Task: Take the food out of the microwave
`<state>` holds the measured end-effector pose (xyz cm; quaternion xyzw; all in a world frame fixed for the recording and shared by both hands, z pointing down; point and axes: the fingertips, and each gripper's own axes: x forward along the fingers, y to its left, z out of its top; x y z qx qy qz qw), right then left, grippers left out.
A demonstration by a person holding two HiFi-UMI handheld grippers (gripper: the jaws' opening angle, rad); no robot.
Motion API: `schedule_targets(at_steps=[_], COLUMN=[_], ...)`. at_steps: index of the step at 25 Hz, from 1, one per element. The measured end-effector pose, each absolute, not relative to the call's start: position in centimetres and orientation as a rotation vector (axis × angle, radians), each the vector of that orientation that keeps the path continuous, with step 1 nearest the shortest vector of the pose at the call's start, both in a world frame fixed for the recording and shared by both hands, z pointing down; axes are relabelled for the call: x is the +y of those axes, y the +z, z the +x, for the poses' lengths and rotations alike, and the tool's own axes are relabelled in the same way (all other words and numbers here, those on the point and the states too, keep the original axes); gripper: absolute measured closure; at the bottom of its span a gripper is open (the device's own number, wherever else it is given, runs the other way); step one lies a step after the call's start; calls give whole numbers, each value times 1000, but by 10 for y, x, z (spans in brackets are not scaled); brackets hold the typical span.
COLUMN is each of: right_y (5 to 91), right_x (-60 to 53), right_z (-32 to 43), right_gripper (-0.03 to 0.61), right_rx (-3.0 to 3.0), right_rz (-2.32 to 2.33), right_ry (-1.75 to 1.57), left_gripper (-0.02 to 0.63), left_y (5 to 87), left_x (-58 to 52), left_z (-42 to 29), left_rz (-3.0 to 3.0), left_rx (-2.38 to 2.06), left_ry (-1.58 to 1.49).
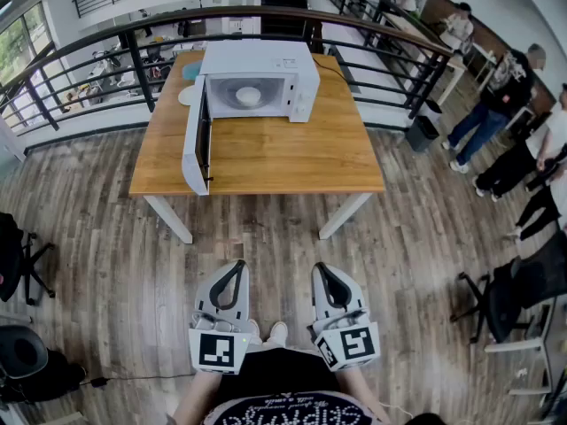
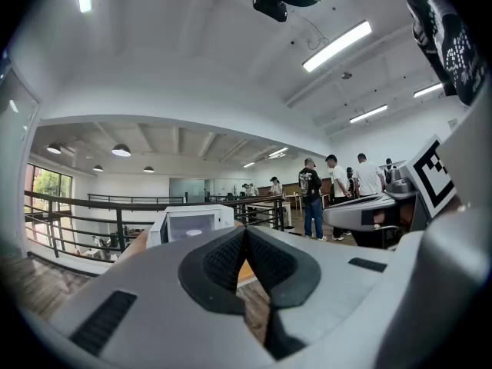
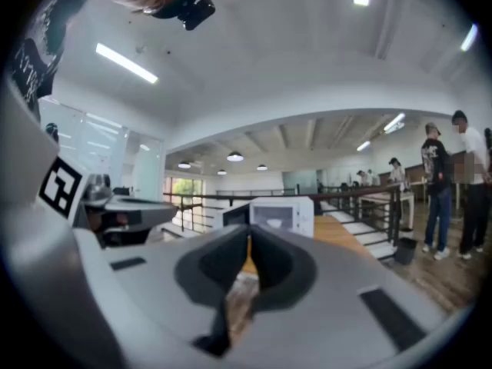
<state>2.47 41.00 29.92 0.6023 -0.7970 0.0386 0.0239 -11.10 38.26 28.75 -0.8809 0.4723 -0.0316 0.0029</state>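
A white microwave (image 1: pixel 259 81) stands at the far side of a wooden table (image 1: pixel 266 153), its door (image 1: pixel 197 144) swung wide open to the left. Inside sits a white dish of food (image 1: pixel 249 96). The microwave (image 2: pixel 192 224) also shows small in the left gripper view, and in the right gripper view the microwave (image 3: pixel 278 213) appears ahead. My left gripper (image 1: pixel 237 268) and right gripper (image 1: pixel 321 271) hang side by side well short of the table, over the floor. Both are shut with nothing between the jaws.
A dark metal railing (image 1: pixel 266 25) curves behind the table. Office chairs stand at the left (image 1: pixel 18 255) and right (image 1: pixel 514 295). Several people (image 1: pixel 496 104) stand at the far right. A black bin (image 1: pixel 423 133) sits beside the railing. Wooden floor lies between me and the table.
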Motion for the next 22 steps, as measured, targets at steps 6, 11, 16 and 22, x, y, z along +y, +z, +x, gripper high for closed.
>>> schedule_targets(at_steps=[6, 11, 16, 22], right_y=[302, 299, 301, 301], right_x=[402, 396, 392, 392], right_z=[28, 32, 39, 59], right_gripper=[543, 542, 543, 541], right_rx=[-2467, -2478, -2481, -2489], right_rz=[1849, 1835, 1827, 1829], right_ry=[109, 97, 82, 66], left_gripper=[581, 581, 581, 581], left_y=[288, 288, 288, 288], left_x=[375, 371, 367, 365], left_z=[-108, -103, -97, -82], left_rz=[-2761, -2756, -2744, -2725], left_rx=[1498, 1501, 1508, 1531], left_ry=[-92, -104, -95, -91])
